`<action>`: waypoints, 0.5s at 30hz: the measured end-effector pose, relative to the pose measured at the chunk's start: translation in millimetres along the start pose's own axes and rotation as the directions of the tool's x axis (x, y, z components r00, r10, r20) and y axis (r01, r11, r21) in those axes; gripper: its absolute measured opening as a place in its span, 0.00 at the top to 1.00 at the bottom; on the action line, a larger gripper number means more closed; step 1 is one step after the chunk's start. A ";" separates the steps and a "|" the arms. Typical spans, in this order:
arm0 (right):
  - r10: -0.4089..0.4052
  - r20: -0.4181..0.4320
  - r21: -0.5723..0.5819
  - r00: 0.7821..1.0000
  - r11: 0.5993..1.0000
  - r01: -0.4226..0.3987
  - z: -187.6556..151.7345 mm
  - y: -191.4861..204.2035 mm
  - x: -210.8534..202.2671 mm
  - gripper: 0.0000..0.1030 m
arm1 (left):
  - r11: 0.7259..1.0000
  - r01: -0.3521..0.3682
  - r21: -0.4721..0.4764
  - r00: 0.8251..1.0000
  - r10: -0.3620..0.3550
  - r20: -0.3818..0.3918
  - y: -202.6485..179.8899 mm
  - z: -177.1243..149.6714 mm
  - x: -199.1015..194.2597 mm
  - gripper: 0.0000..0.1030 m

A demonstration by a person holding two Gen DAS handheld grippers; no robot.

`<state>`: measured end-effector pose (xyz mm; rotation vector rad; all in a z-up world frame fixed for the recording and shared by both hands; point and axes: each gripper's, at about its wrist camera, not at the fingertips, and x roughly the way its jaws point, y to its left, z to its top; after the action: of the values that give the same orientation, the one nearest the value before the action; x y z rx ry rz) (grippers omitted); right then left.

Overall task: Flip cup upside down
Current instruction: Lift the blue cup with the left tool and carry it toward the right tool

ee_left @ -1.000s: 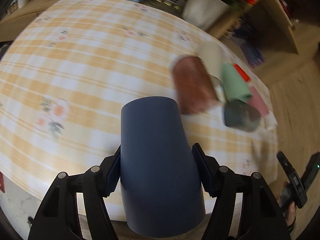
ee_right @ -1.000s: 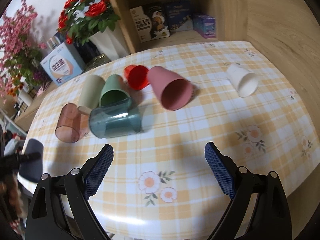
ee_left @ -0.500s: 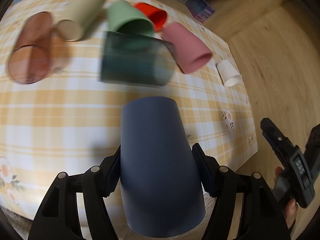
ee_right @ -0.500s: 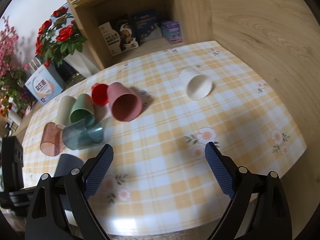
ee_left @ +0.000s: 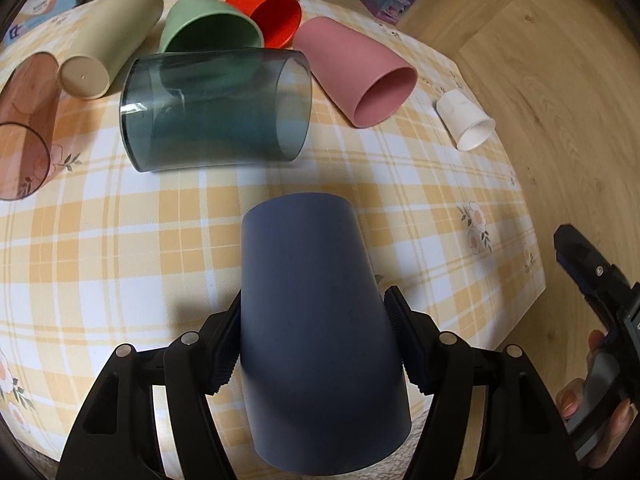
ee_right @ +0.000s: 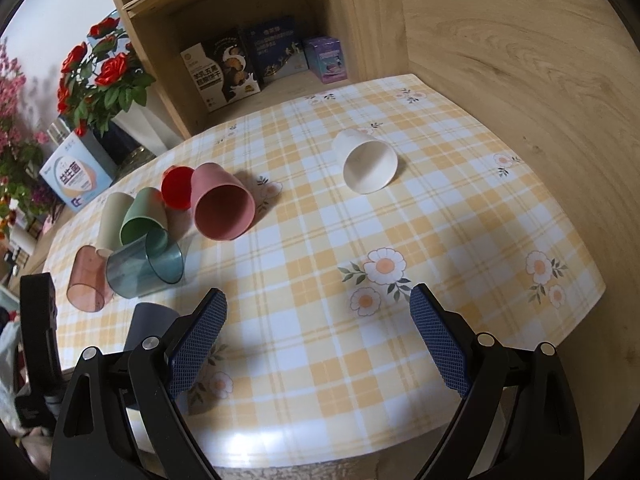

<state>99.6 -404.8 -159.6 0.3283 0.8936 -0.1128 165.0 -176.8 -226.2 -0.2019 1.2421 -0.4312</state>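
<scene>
My left gripper (ee_left: 312,344) is shut on a dark blue cup (ee_left: 316,332). The cup's closed base points away from the camera and it hangs over the near edge of the checked table (ee_left: 120,248). The same cup (ee_right: 150,326) shows at the left of the right wrist view, behind my finger. My right gripper (ee_right: 318,340) is open and empty above the table's near edge. Its body shows at the right of the left wrist view (ee_left: 596,280).
Several cups lie on their sides: a smoky teal one (ee_left: 216,110), a pink one (ee_left: 356,70), a green one (ee_left: 208,24), a red one (ee_left: 268,12), a beige one (ee_left: 110,38), a brown clear one (ee_left: 24,120), a white one (ee_right: 366,160). A shelf with boxes (ee_right: 260,60) and a flower vase (ee_right: 104,80) stand behind.
My left gripper has swung with the blue cup from the table's far side to face the group of lying cups. My right gripper has drawn back and turned right.
</scene>
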 end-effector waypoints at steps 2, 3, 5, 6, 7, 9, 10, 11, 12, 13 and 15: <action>-0.001 0.000 -0.007 1.000 1.000 0.001 0.0 3.1 -0.7 0.13 | 1.000 0.012 -0.007 1.000 -0.012 0.004 1.5 0.7 -1.0 0.37; -0.002 0.004 -0.012 1.000 1.000 0.002 0.0 4.9 -2.0 0.13 | 1.000 0.020 -0.012 1.000 -0.020 0.009 3.4 0.8 -4.4 0.37; -0.003 0.008 -0.021 1.000 1.000 0.004 0.4 7.8 -4.3 0.13 | 1.000 0.019 -0.007 1.000 -0.019 0.020 4.8 1.4 -10.2 0.36; -0.004 0.009 -0.026 1.000 1.000 0.004 0.9 9.6 -5.7 0.13 | 1.000 0.018 -0.003 0.999 -0.018 0.027 5.1 1.6 -14.1 0.36; -0.003 0.011 -0.029 1.000 1.000 0.004 1.2 10.7 -6.8 0.13 | 1.000 0.019 0.002 0.999 -0.019 0.034 5.3 1.7 -18.0 0.35; -0.008 0.011 -0.036 1.000 0.999 0.008 1.8 14.2 -9.1 0.13 | 1.000 0.019 0.013 0.998 -0.020 0.052 6.0 1.6 -25.7 0.33; -0.011 0.009 -0.040 1.000 0.999 0.011 2.1 16.0 -9.9 0.13 | 1.000 0.016 0.016 0.998 -0.017 0.061 6.7 1.5 -29.8 0.31; -0.014 0.003 -0.043 1.000 0.999 0.014 2.3 18.2 -10.4 0.13 | 1.000 0.015 0.018 0.997 -0.016 0.069 7.5 1.6 -33.6 0.30; -0.015 -0.002 -0.044 1.000 0.999 0.015 2.3 19.9 -10.7 0.13 | 1.000 0.014 0.020 0.997 -0.016 0.080 9.4 1.7 -38.9 0.29; -0.015 -0.006 -0.045 1.000 0.999 0.015 2.1 21.6 -11.2 0.13 | 1.000 0.012 0.021 0.996 -0.014 0.088 11.2 1.6 -43.1 0.27; -0.016 -0.009 -0.053 1.000 0.998 0.016 1.9 26.9 -13.0 0.13 | 1.000 -0.001 0.029 0.994 -0.002 0.112 15.6 0.9 -54.1 0.26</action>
<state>99.2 -380.6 -142.0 0.2723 0.9074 -0.1021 155.3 -139.9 -184.8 -0.1989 1.1252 -0.4322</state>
